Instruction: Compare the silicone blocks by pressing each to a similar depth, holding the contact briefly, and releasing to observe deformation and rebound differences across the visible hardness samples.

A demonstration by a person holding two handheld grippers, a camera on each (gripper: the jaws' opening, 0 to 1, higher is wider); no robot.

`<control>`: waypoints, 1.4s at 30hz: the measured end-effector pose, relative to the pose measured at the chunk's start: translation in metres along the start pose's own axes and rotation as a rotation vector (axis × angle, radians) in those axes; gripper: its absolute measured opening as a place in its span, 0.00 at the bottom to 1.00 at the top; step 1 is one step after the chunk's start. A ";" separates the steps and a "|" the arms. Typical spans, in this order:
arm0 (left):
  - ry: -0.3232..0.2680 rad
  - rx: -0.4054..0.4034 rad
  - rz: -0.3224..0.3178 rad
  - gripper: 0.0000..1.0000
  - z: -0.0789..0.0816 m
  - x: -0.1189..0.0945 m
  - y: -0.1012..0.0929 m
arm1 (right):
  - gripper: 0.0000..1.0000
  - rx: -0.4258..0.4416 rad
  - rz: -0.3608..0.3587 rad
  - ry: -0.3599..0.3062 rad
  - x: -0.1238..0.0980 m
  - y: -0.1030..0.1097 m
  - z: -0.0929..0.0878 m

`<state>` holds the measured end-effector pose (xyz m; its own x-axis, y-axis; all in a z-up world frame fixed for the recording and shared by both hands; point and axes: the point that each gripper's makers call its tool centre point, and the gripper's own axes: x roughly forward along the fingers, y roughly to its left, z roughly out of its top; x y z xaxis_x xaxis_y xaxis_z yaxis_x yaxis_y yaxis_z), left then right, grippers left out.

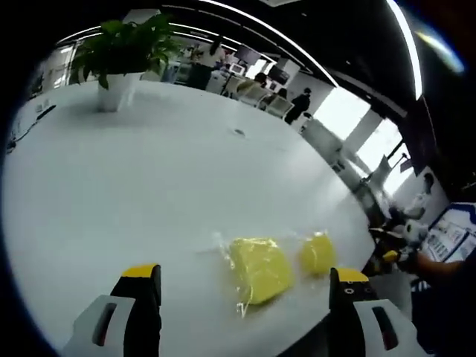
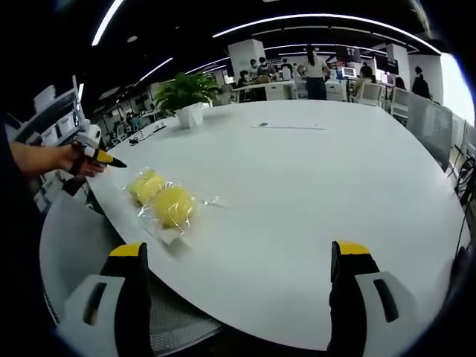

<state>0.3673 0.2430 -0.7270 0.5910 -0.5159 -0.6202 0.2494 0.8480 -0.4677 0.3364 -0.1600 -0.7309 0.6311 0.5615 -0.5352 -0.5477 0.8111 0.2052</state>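
Two yellow silicone blocks in clear wrap lie side by side near the edge of a white table (image 1: 149, 186). In the left gripper view the larger block (image 1: 258, 268) lies just ahead between my jaws and the smaller block (image 1: 317, 253) sits to its right. My left gripper (image 1: 245, 281) is open, above the table and touching nothing. In the right gripper view the same blocks (image 2: 172, 206) (image 2: 146, 184) lie ahead to the left. My right gripper (image 2: 239, 256) is open and holds nothing. A hand holds the left gripper (image 2: 97, 155) beyond the blocks.
A potted plant (image 1: 119, 52) (image 2: 186, 93) stands at the table's far side. The right gripper (image 1: 390, 256) shows past the table edge with a hand on it. People and desks fill the office background. A mesh chair (image 2: 171, 320) sits under the near edge.
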 end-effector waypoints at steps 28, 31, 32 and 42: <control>0.119 -0.231 -0.165 0.32 0.005 0.057 0.019 | 0.96 0.031 -0.010 -0.005 0.000 0.003 -0.001; 0.129 -0.254 -0.143 0.26 0.002 0.060 0.024 | 0.96 0.036 -0.014 -0.007 -0.001 0.003 -0.001; 0.130 -0.265 -0.136 0.24 0.002 0.062 0.025 | 0.96 0.037 -0.015 -0.003 -0.001 0.003 -0.003; 0.143 -0.334 -0.133 0.13 0.003 0.069 0.029 | 0.96 0.046 -0.014 0.000 -0.002 0.000 -0.004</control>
<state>0.4174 0.2324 -0.7812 0.4512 -0.6507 -0.6108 0.0389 0.6981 -0.7149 0.3330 -0.1612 -0.7329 0.6389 0.5498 -0.5381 -0.5126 0.8258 0.2352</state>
